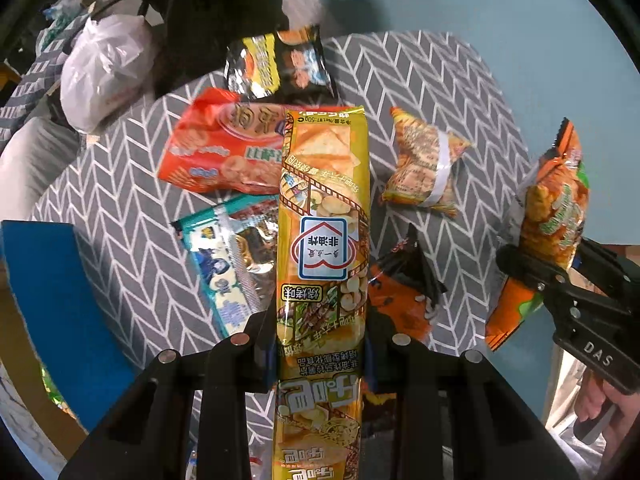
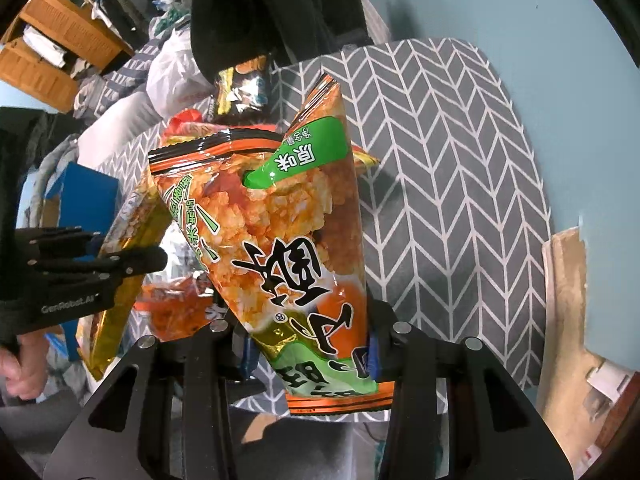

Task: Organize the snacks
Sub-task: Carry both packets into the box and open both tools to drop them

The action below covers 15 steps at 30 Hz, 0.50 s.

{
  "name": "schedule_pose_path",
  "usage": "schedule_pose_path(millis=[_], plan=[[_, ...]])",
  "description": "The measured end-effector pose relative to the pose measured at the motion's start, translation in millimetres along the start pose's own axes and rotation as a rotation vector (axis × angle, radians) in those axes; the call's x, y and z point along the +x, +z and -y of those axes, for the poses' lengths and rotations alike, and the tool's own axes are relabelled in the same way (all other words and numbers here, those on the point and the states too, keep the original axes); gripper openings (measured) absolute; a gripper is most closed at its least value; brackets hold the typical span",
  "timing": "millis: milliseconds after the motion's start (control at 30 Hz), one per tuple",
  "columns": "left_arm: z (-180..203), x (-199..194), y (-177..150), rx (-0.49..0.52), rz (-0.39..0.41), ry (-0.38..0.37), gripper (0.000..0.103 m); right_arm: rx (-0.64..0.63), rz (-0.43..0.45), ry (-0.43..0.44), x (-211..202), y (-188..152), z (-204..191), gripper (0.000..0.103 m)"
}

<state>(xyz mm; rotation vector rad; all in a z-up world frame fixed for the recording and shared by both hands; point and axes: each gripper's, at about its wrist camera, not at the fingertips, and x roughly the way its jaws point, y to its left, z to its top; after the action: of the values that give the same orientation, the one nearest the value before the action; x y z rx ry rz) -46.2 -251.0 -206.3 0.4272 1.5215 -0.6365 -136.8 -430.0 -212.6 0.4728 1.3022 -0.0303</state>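
My left gripper is shut on a long yellow snack pack, held above the table; it also shows in the right wrist view. My right gripper is shut on an orange-and-green rice cracker bag, also seen at the right of the left wrist view. On the grey herringbone tablecloth lie a red biscuit bag, a black-and-yellow bag, a teal packet, a small taped orange bag and an orange-black bag.
A white plastic bag and dark clothing sit at the table's far left. A blue box is at the near left. A light blue wall is behind. Wooden shelves stand far left.
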Motion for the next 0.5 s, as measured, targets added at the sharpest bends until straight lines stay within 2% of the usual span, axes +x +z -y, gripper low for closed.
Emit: schedule_pose_path(millis=[200, 500], plan=[[-17.1, -34.8, -13.4, -0.008, 0.05, -0.002, 0.032, -0.008, 0.013, 0.001, -16.8, 3.6, -17.6, 0.039], [-40.2, -65.1, -34.5, -0.05, 0.096, 0.011, 0.032, -0.048, 0.034, 0.013, -33.9, 11.8, -53.1, 0.039]])
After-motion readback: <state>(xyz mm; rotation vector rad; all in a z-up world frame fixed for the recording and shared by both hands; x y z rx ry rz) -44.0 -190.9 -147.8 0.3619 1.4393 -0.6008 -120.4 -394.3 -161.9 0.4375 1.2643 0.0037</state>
